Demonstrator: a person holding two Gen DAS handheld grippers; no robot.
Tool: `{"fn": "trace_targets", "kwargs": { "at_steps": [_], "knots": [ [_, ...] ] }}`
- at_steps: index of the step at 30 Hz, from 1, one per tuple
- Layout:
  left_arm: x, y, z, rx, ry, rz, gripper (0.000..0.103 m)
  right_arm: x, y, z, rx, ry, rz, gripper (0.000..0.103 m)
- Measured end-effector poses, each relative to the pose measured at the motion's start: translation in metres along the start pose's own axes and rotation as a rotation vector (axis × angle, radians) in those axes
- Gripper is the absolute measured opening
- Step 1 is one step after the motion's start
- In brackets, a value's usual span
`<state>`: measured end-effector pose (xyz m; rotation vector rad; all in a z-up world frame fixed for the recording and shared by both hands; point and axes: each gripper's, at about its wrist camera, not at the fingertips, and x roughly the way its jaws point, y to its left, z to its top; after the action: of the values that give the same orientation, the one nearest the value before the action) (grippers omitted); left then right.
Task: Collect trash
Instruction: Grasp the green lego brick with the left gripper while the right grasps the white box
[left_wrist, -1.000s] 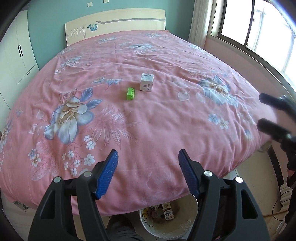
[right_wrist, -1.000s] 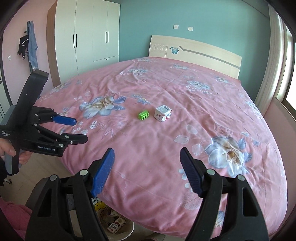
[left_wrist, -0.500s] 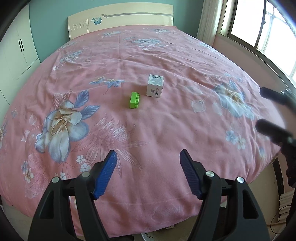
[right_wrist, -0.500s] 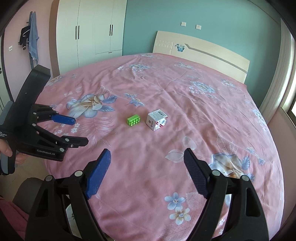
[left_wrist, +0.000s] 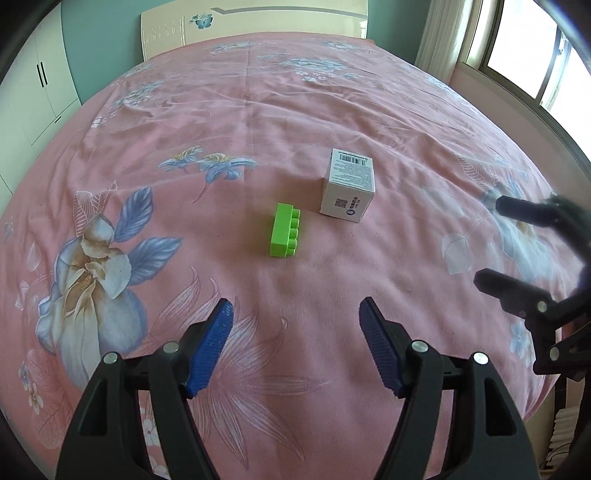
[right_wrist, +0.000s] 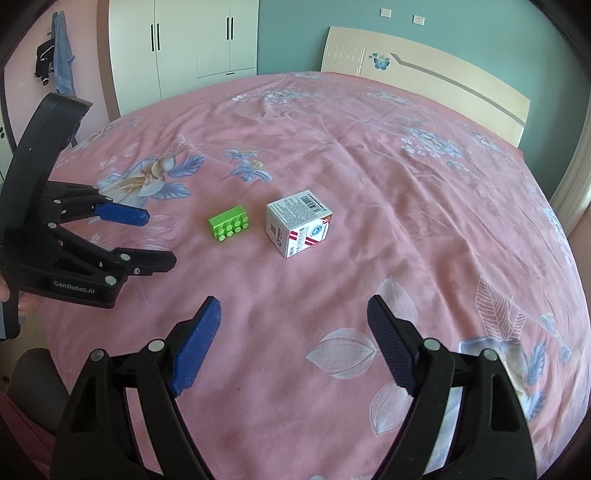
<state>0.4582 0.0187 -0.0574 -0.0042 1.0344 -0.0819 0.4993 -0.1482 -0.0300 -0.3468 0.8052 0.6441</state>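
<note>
A green toy brick (left_wrist: 282, 230) lies on its side on the pink flowered bedcover (left_wrist: 258, 122), with a small white carton (left_wrist: 349, 186) just to its right. My left gripper (left_wrist: 295, 314) hovers open short of the brick, nothing between its blue pads. In the right wrist view the brick (right_wrist: 229, 223) and the carton (right_wrist: 299, 221) lie ahead of my right gripper (right_wrist: 293, 306), which is open and empty. The left gripper (right_wrist: 159, 238) shows at the left, close to the brick. The right gripper (left_wrist: 487, 240) shows at the right edge.
A cream headboard (right_wrist: 424, 70) closes the far end of the bed. White wardrobes (right_wrist: 192, 40) stand along the left wall, and clothes (right_wrist: 55, 59) hang beside them. A window (left_wrist: 535, 48) and curtain (left_wrist: 439, 40) are on the right. The bed's near right edge (left_wrist: 546, 391) drops to the floor.
Both grippers have moved forward and down over the bed, so the brick and carton look larger and closer. The bin at the bed's foot has left view. The right jaws widened slightly.
</note>
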Motion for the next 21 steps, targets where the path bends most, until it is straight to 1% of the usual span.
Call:
{"fn": "trace_targets", "kwargs": {
  "at_steps": [6,10,17,20,21],
  "knots": [
    [0.035,0.005,0.018,-0.001,0.025,-0.001,0.073,0.051,-0.021,0.019,0.008,0.029,0.063,0.080],
    [0.055,0.010,0.029,0.000,0.038,0.000,0.073,0.077,-0.027,0.032,-0.031,0.035,0.100,0.080],
    [0.076,0.014,0.041,0.011,0.047,-0.004,0.073,0.114,-0.031,0.051,-0.103,0.034,0.173,0.080],
    [0.081,0.015,0.045,0.015,0.041,-0.005,0.073,0.128,-0.031,0.057,-0.113,0.031,0.201,0.080],
    [0.082,0.015,0.047,0.016,0.041,0.004,0.072,0.132,-0.033,0.059,-0.103,0.033,0.208,0.080]
  ]
}}
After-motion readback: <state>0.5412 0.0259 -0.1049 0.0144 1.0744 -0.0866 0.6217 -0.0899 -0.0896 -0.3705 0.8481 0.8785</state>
